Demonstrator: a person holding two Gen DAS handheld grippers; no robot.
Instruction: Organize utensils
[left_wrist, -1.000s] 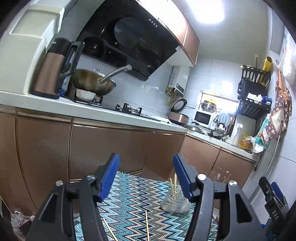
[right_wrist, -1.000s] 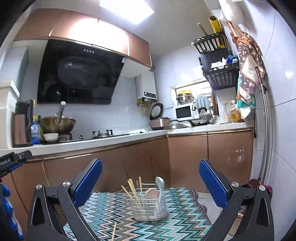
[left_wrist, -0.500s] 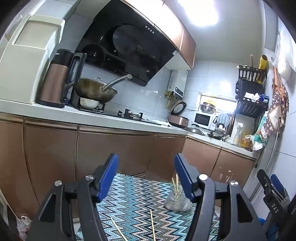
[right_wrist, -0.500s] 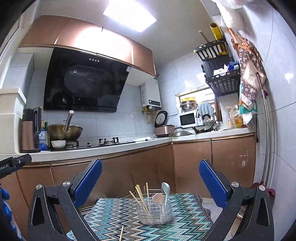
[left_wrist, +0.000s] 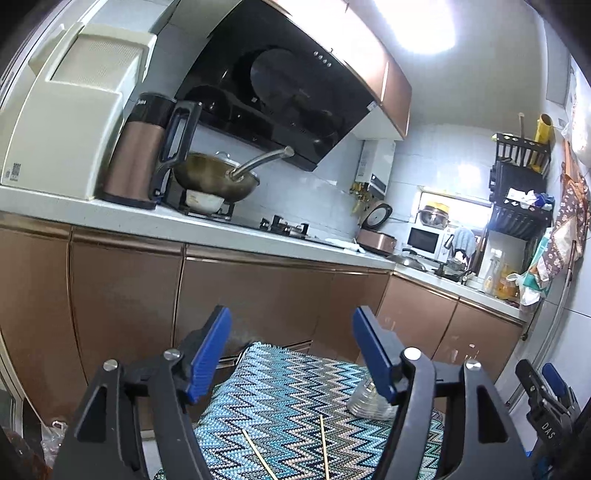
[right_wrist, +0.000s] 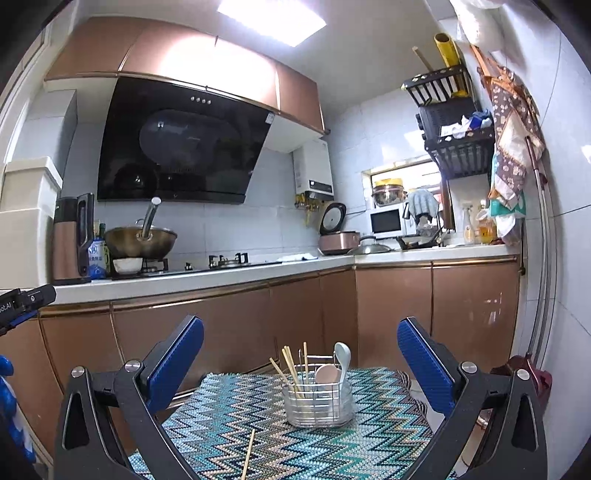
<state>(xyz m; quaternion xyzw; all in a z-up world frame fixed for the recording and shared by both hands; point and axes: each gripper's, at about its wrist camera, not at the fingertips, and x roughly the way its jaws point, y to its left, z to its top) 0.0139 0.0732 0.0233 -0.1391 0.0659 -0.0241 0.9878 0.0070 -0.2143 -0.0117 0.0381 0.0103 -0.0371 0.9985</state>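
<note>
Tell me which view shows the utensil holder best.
The right wrist view: the utensil holder stands unobstructed, chopsticks and spoons visible inside. In the left wrist view, only its base shows behind the left gripper.

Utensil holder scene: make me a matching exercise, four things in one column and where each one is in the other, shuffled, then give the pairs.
Things:
1. loose chopsticks
2. spoons
3. wok
4. rice cooker

Places:
A. on the stove
B. standing in the wire utensil holder
C. on the counter near the corner
D. lying flat on the zigzag mat

Pairs: 1-D, 2-B, 3-A, 4-C
</note>
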